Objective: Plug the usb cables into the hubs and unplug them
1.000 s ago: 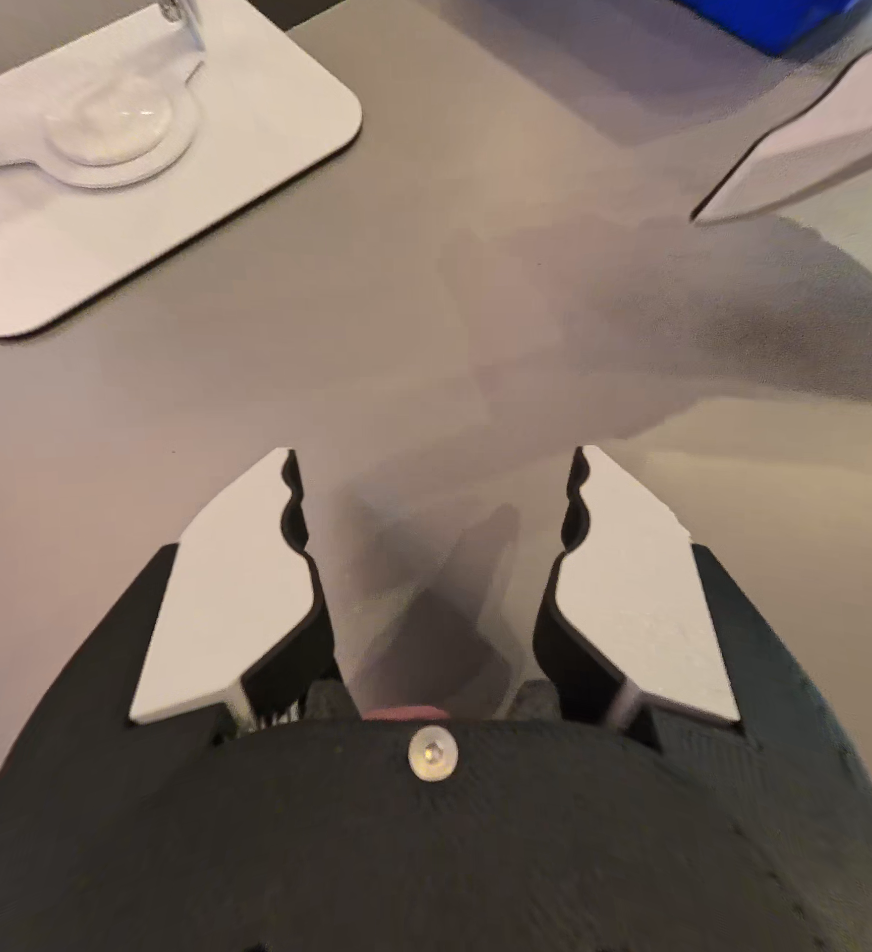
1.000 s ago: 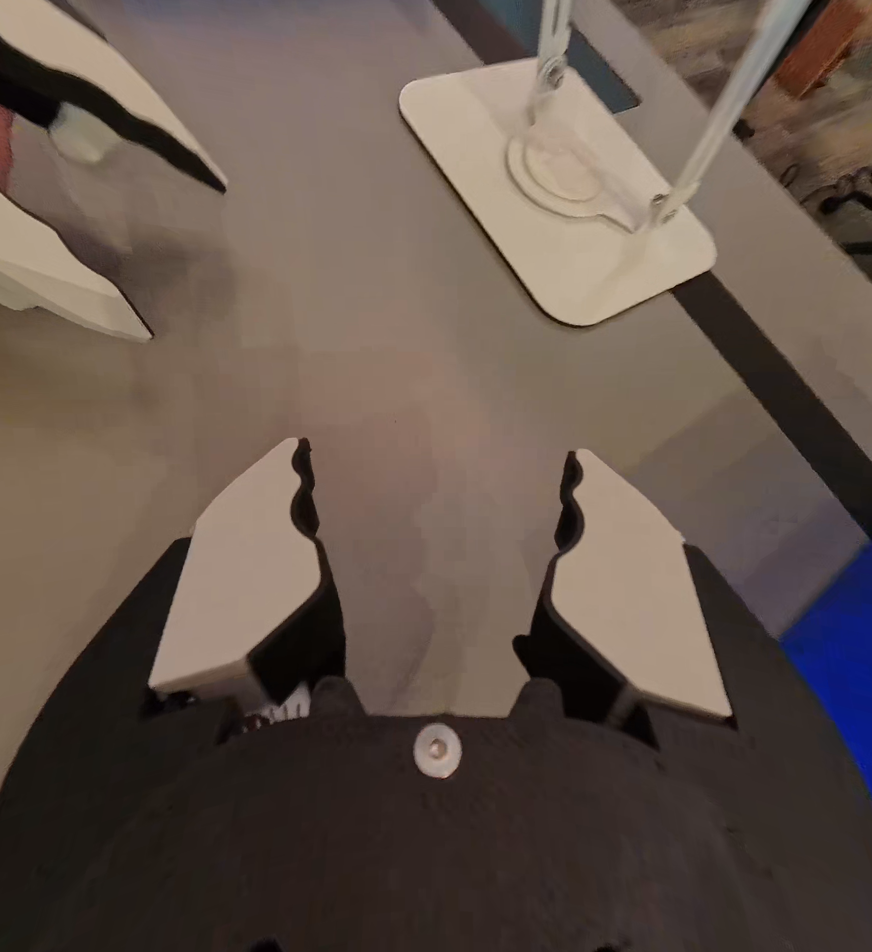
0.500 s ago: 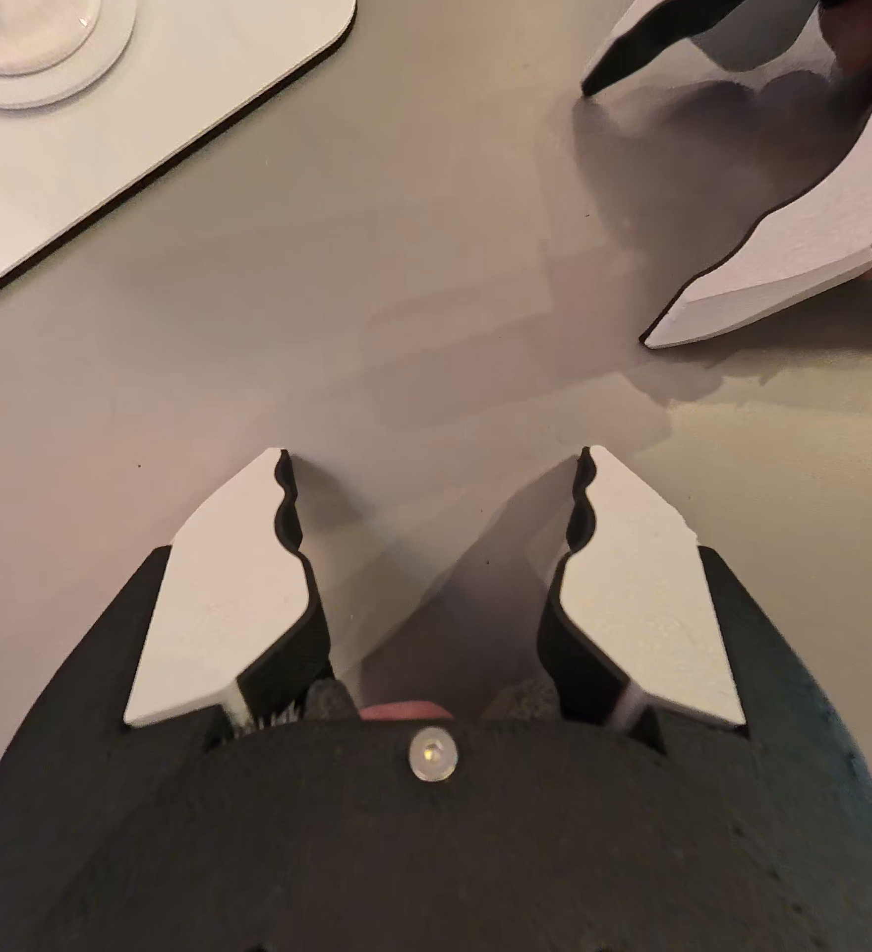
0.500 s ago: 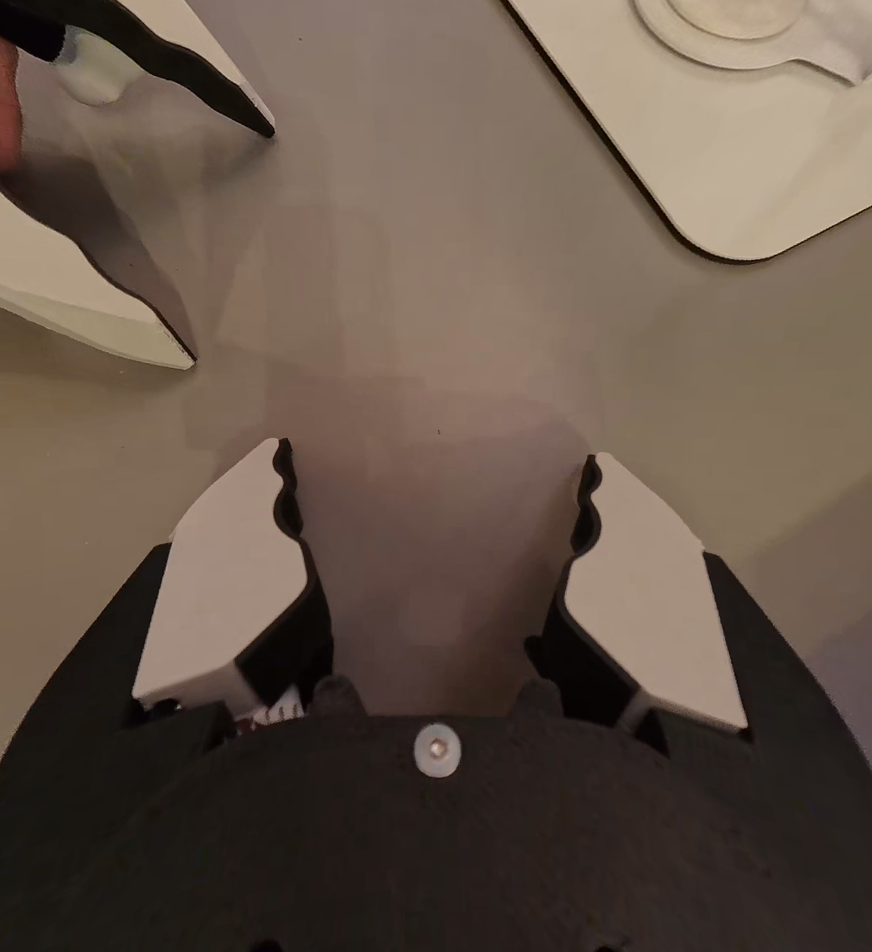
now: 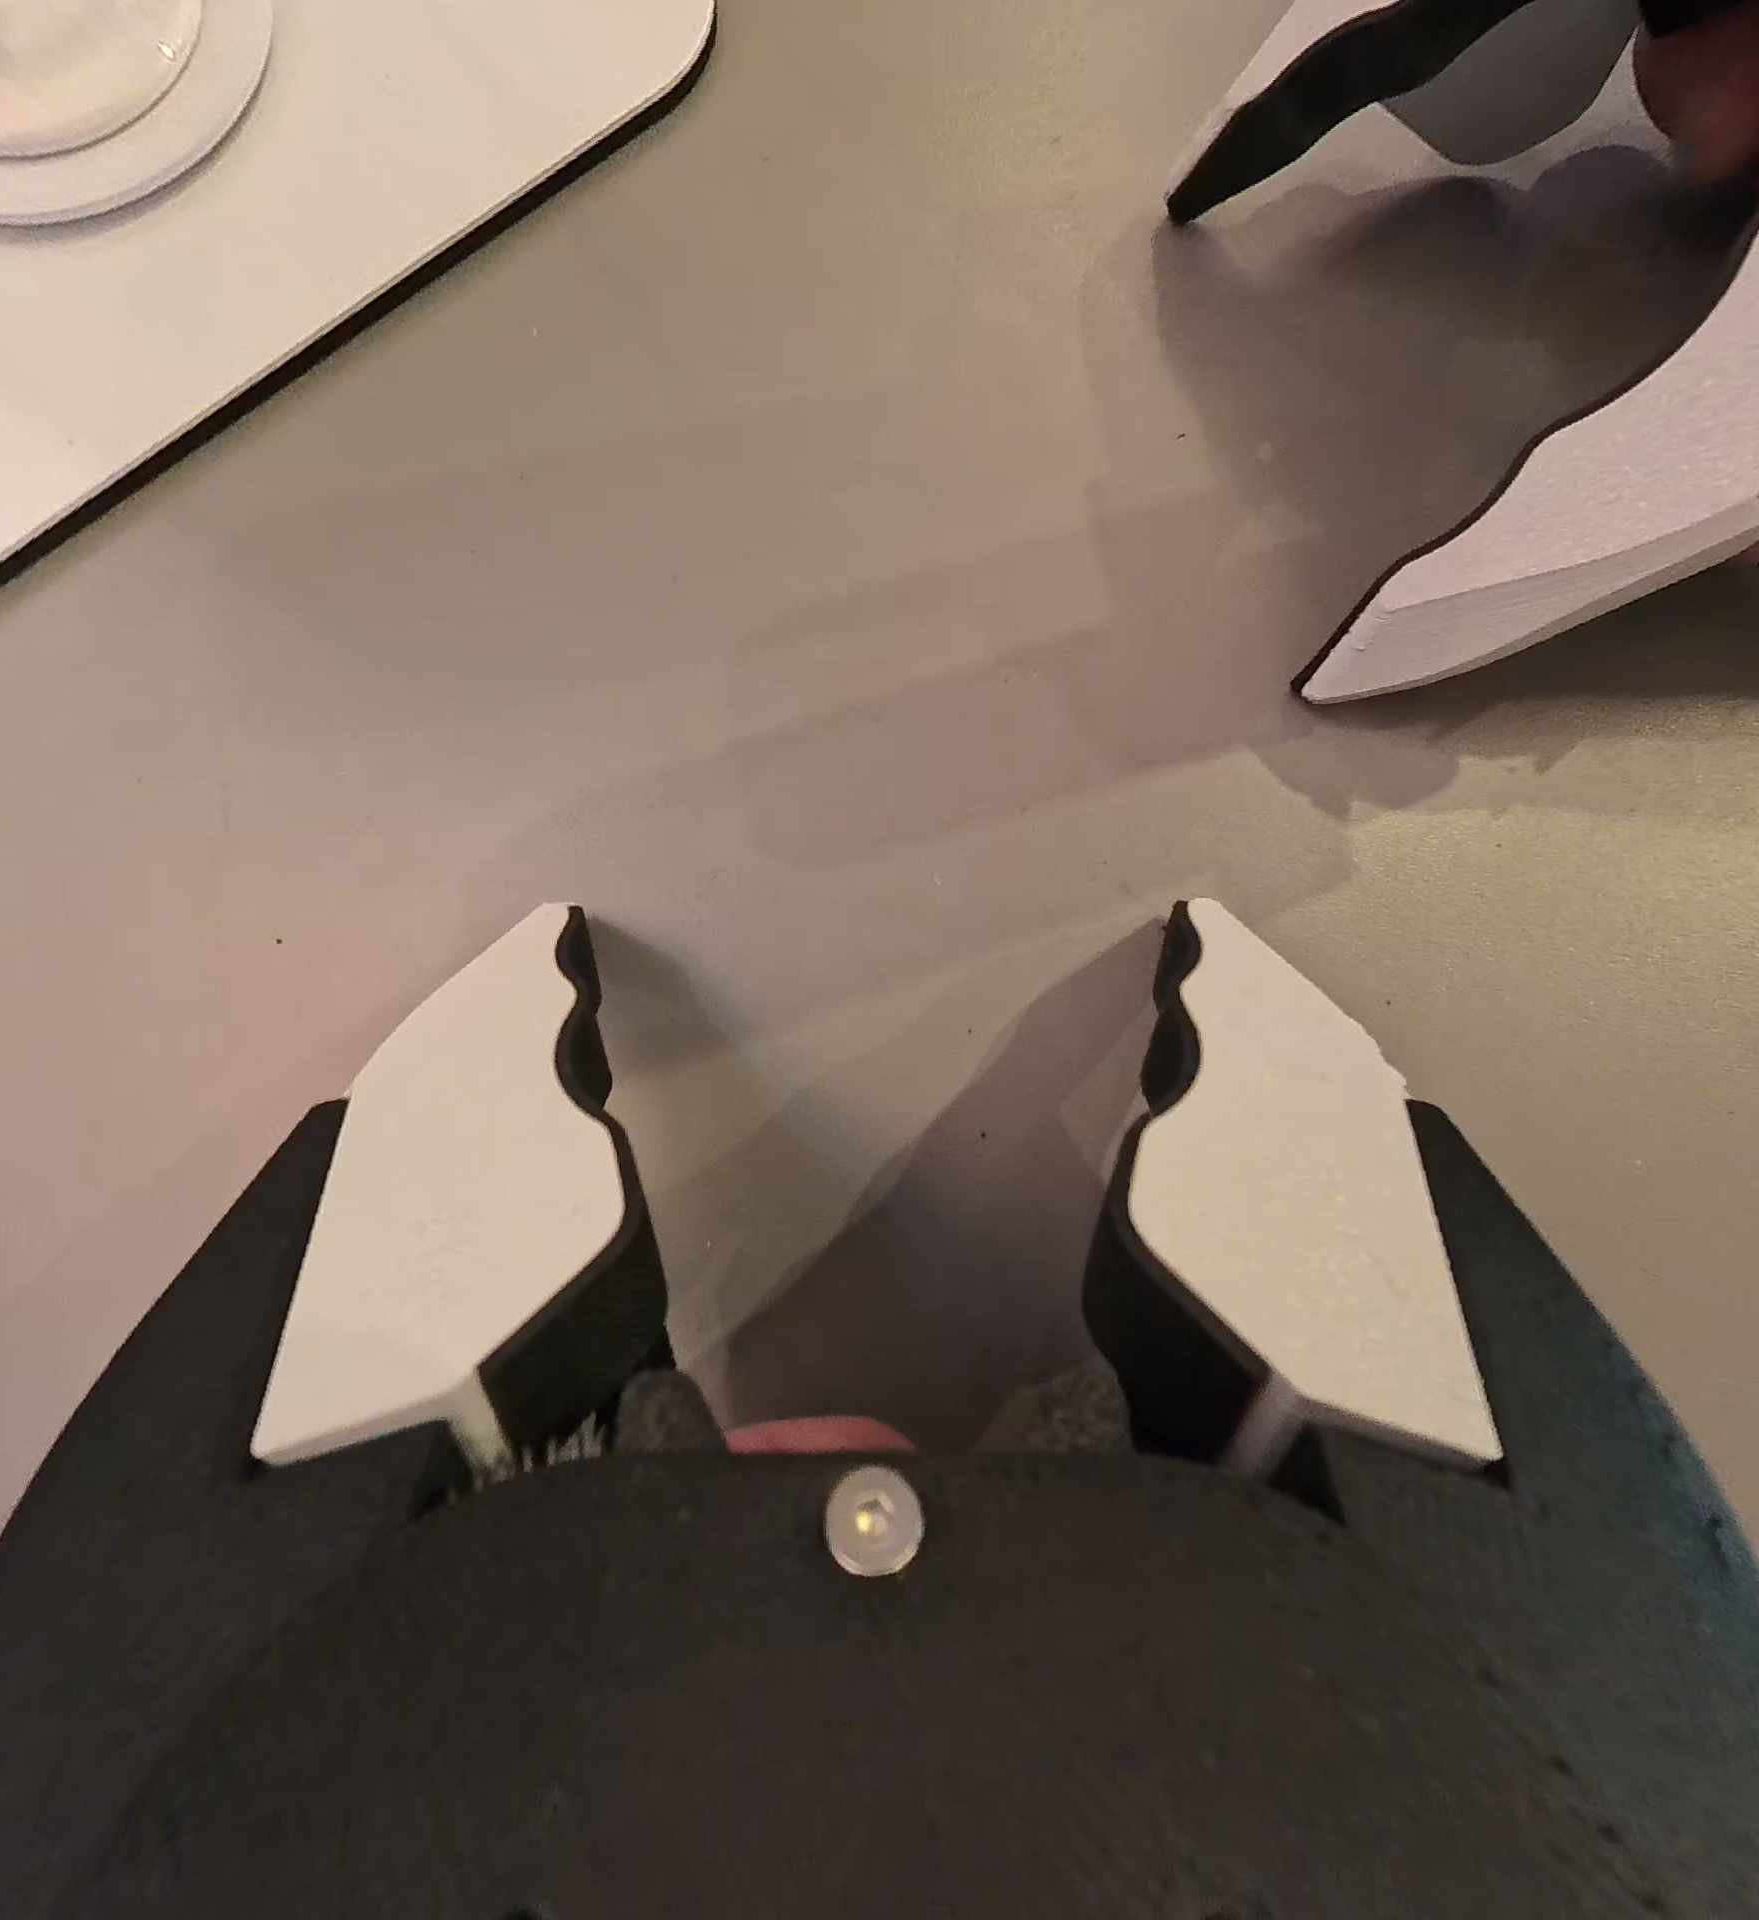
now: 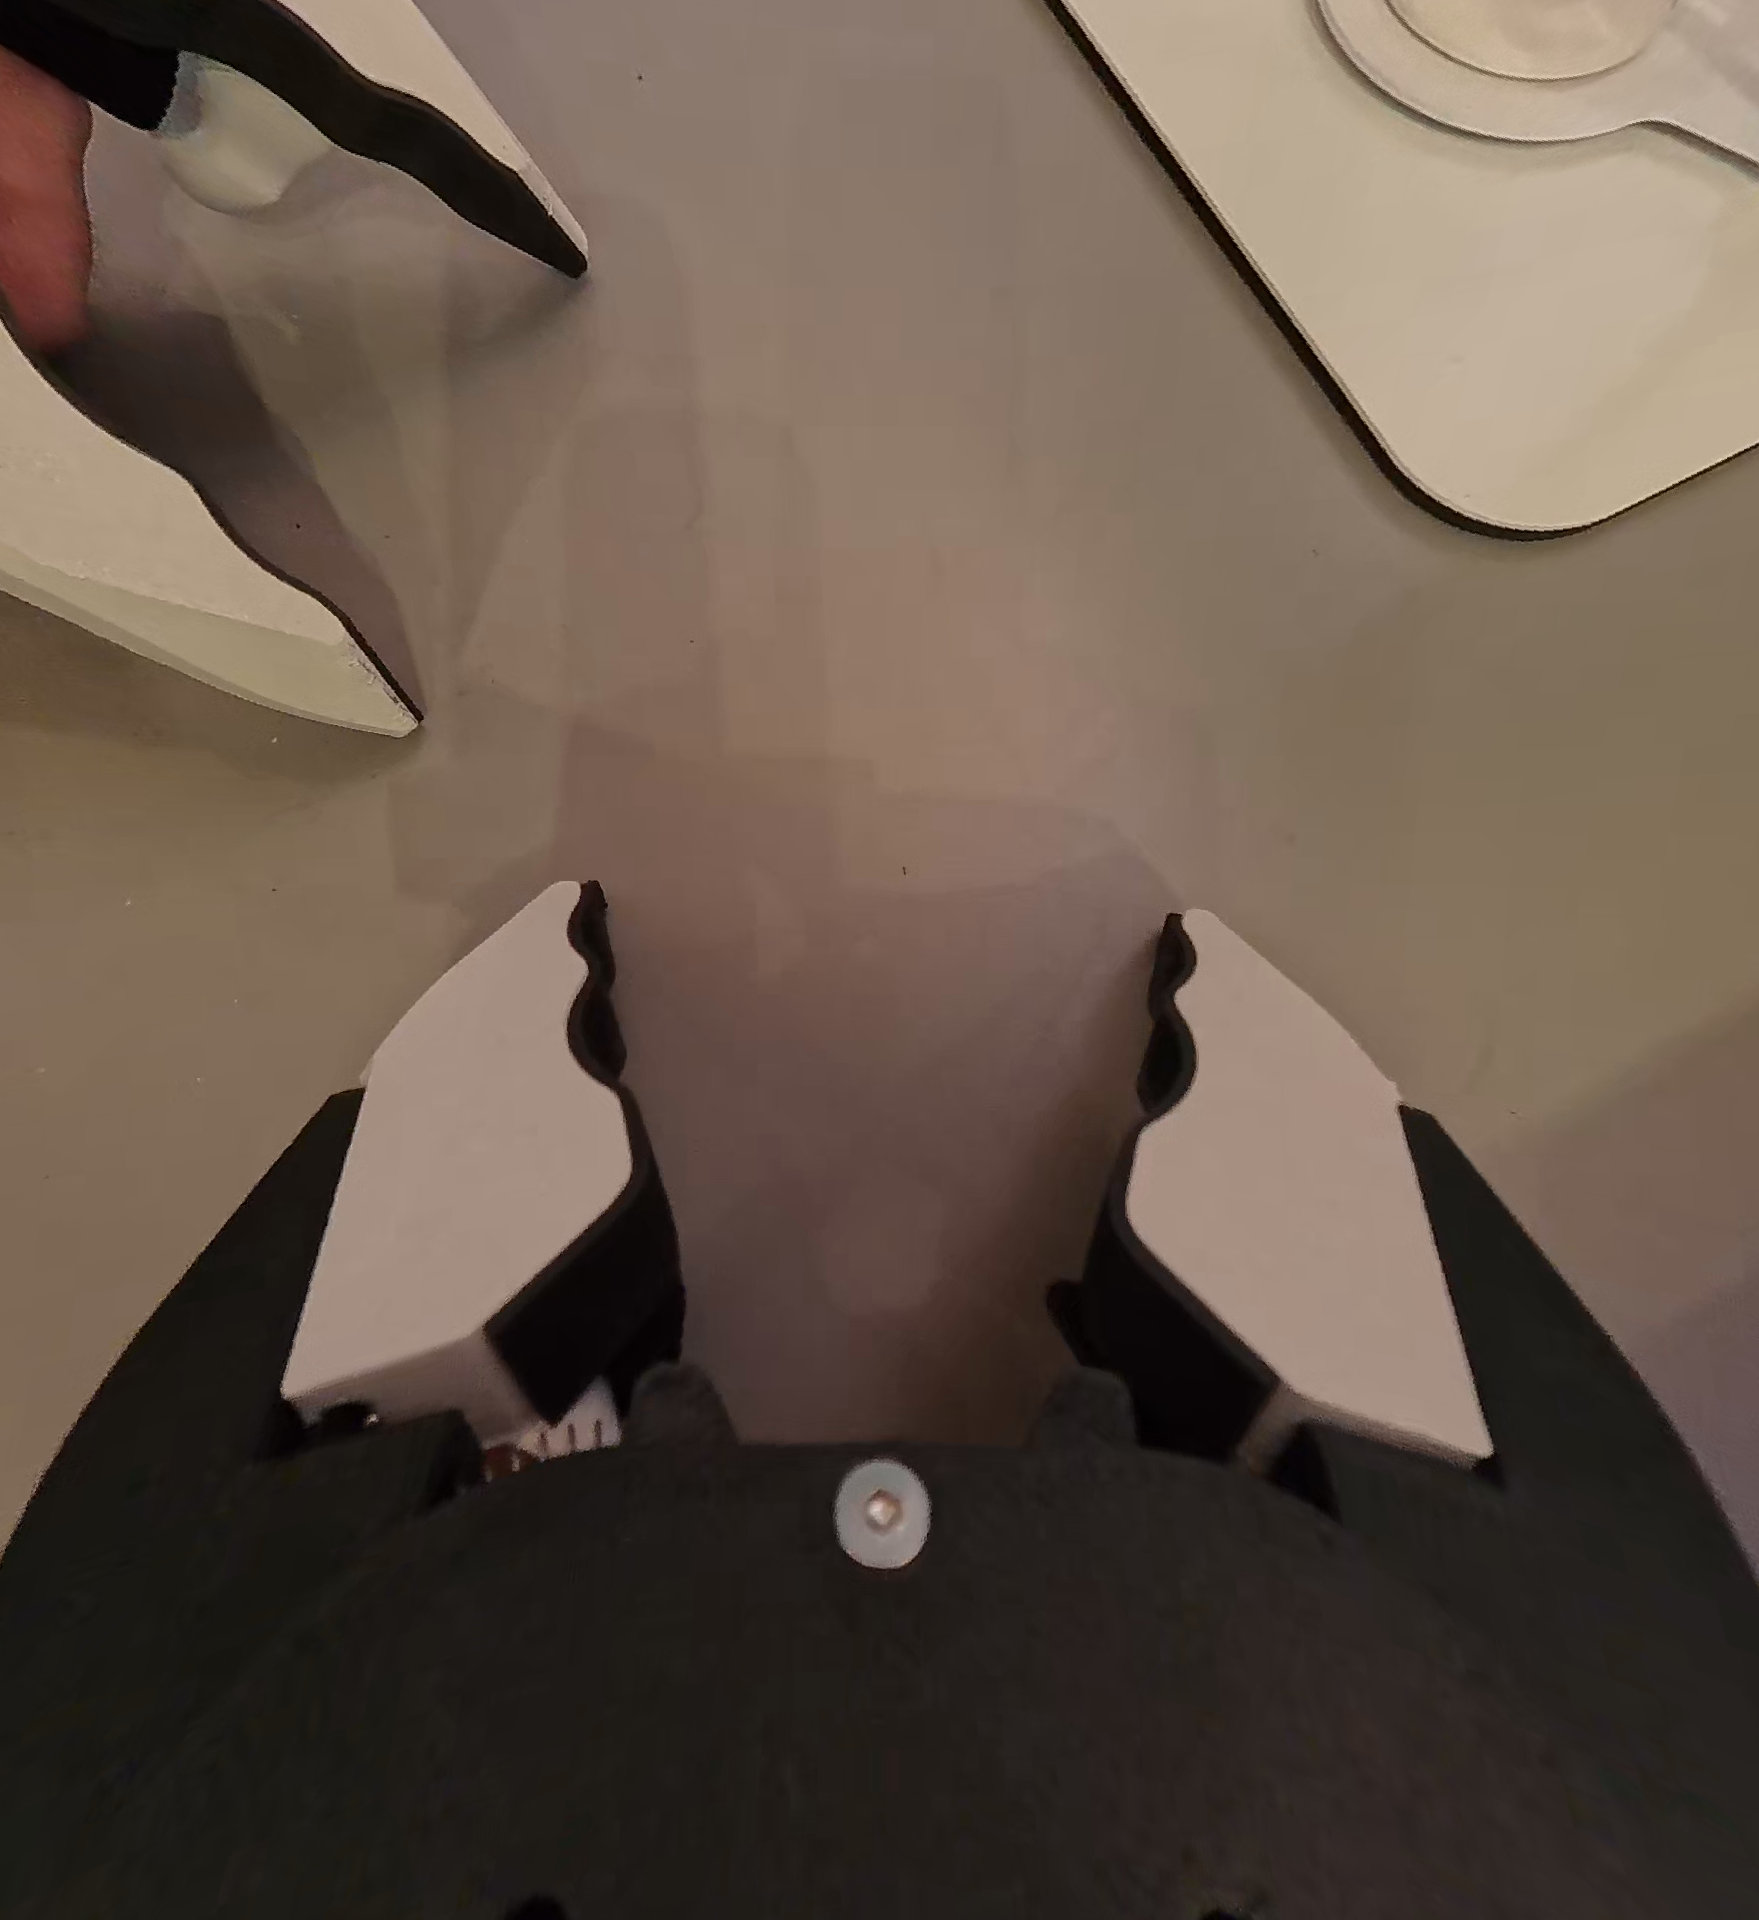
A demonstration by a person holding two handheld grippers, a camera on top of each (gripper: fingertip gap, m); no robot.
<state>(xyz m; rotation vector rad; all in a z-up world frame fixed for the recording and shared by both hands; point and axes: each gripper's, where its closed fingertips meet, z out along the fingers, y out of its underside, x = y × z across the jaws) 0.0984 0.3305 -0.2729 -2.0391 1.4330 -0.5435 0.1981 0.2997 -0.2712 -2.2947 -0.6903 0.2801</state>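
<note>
My left gripper is open, with only bare grey table between its white fingers. My right gripper is open too, low over the same table, with nothing between its pads. Each shows in the other's view: the right gripper at the upper right of the left wrist view, the left gripper at the upper left of the right wrist view, both with jaws wide apart. No USB cable or hub is in view.
A white stand base with a clear round foot lies on the table at the upper left of the left wrist view and the upper right of the right wrist view. A person's hand holds the left gripper.
Both grippers have come down close to the table and nearer each other, so the white base has slid toward the top edge of each view. Both stayed open and empty.
</note>
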